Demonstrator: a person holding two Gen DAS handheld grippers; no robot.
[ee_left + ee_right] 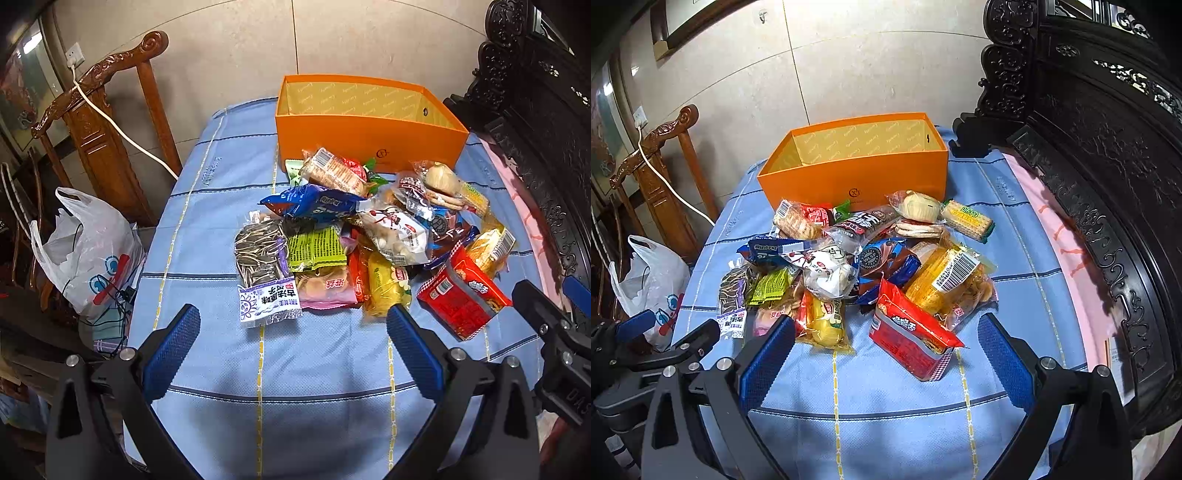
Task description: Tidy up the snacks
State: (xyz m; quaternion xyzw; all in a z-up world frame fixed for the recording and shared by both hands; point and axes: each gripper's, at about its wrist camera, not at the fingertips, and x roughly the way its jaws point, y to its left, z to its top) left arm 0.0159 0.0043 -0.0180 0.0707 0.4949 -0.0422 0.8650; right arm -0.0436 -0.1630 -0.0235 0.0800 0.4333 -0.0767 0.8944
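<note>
A heap of several snack packets [362,236] lies on the blue cloth in front of an open, empty orange box [369,140]. A sunflower seed pack [262,269] and a red packet [461,295] lie nearest me. My left gripper [293,321] is open and empty, just short of the heap. In the right wrist view the heap [857,266] and the orange box [857,173] show again. My right gripper [886,332] is open and empty, its fingers to either side of the red packet [912,339]. The left gripper [665,339] shows at that view's left edge.
The table [207,258] has a blue striped cloth. A carved wooden chair [99,122] with a white cable and a white plastic bag [85,258] stand to the left. Dark carved furniture [1108,184] runs along the right, with a pink cloth [1067,258] at its foot.
</note>
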